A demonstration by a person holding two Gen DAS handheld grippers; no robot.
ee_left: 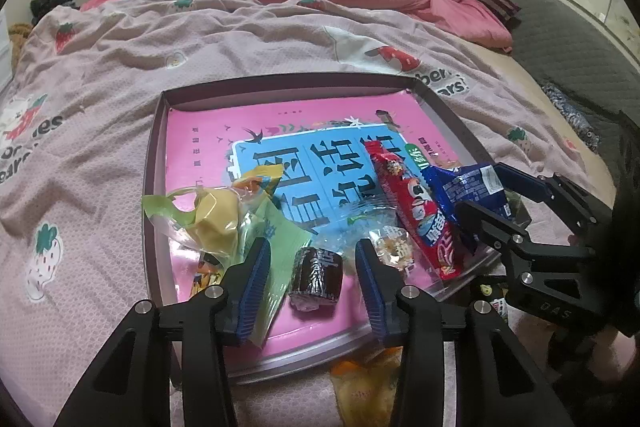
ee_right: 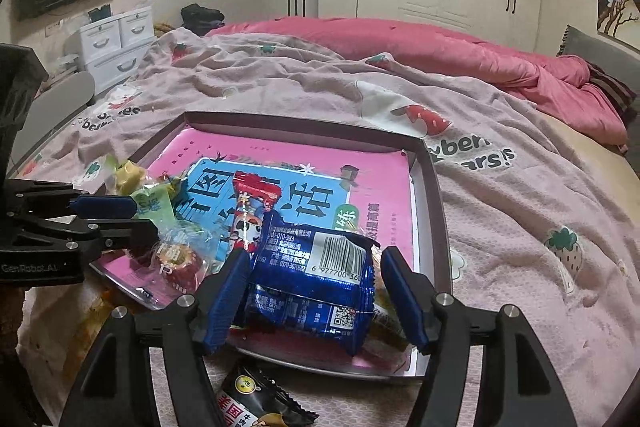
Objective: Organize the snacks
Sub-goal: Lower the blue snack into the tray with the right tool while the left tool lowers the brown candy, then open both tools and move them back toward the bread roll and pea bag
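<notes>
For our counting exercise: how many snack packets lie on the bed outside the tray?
2: an orange packet by the tray's near edge below the left gripper, and a black packet below the right gripper. Others may be hidden.

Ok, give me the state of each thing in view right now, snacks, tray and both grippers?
Tray: on the bed, open, holding snacks.
Dark roll: lying in tray, between left gripper fingers, untouched.
Blue packet: in tray, between right gripper fingers; grip unclear.
Red packet: lying in tray.
Black packet: on the bed, outside tray.
</notes>
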